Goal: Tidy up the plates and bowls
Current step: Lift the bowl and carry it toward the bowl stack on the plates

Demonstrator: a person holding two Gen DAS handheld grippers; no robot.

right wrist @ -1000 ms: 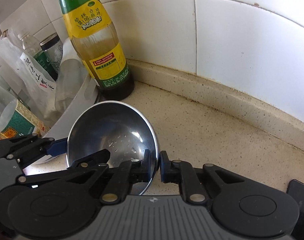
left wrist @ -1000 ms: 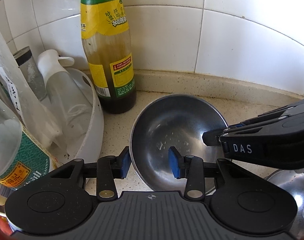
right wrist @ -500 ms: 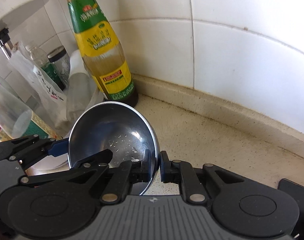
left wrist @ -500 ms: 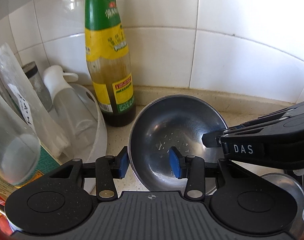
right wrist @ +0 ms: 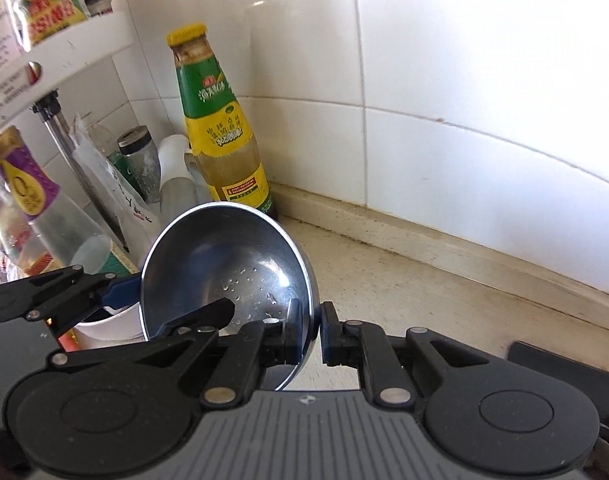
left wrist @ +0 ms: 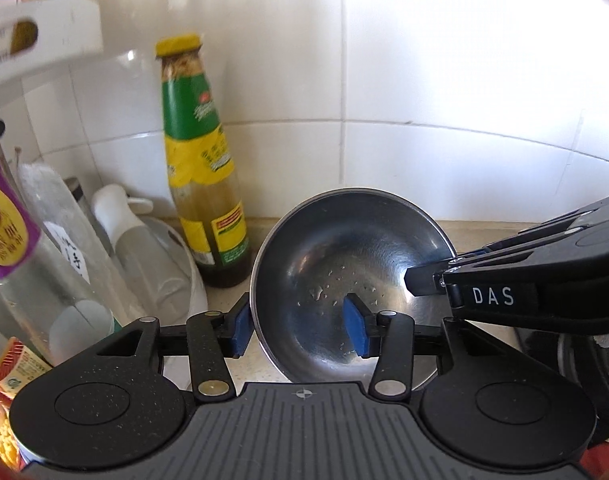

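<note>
A shiny steel bowl [left wrist: 344, 256] with water drops inside is held tilted in the air above the countertop. My right gripper [right wrist: 308, 336] is shut on the bowl's right rim [right wrist: 224, 264]. It enters the left wrist view from the right [left wrist: 420, 280]. My left gripper [left wrist: 300, 328] is open. Its jaws straddle the bowl's left rim, one blue pad [left wrist: 354, 326] inside and one outside, with a gap. It shows at the left of the right wrist view [right wrist: 116, 296].
A tall green-and-yellow sauce bottle [left wrist: 202, 168] stands against the white tiled wall. A white rack [left wrist: 168, 280] with bottles and jars crowds the left. Another steel dish [left wrist: 544, 344] lies at lower right. Beige countertop [right wrist: 424, 292] runs right.
Both grippers and the bowl have risen; more of the sauce bottle and the upper shelf show now. The right gripper's hold is unchanged and the left jaws have stayed open.
</note>
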